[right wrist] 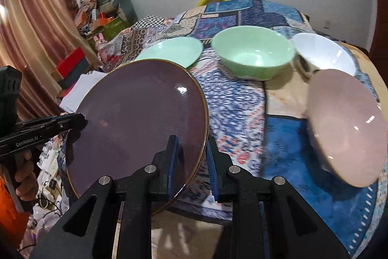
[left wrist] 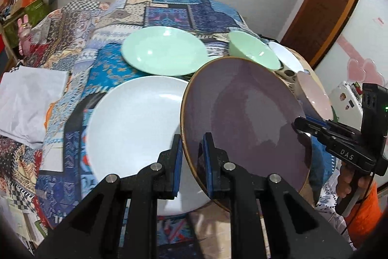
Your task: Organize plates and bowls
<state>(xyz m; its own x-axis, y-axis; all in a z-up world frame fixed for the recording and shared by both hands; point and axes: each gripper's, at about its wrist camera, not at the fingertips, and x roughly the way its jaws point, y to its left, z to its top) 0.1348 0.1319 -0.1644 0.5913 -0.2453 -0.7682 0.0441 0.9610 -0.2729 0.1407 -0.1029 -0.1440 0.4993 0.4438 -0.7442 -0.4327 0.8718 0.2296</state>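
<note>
Basically both grippers clamp one purple plate (left wrist: 245, 118): round, glossy, glazed, thin brown rim. Left gripper (left wrist: 192, 162) pinches the plate's near-left edge between blue pads; right gripper (right wrist: 191, 162) pinches the opposite edge. Plate is lifted off the patchwork cloth (right wrist: 237, 108), tilted, face toward the cameras. Under it lies a flat matte white plate (left wrist: 131, 123). Beyond: smooth green plate (left wrist: 162, 50), deep green bowl (right wrist: 252, 52), white bowl (right wrist: 325, 52), pink bowl (right wrist: 346, 123) at right.
</note>
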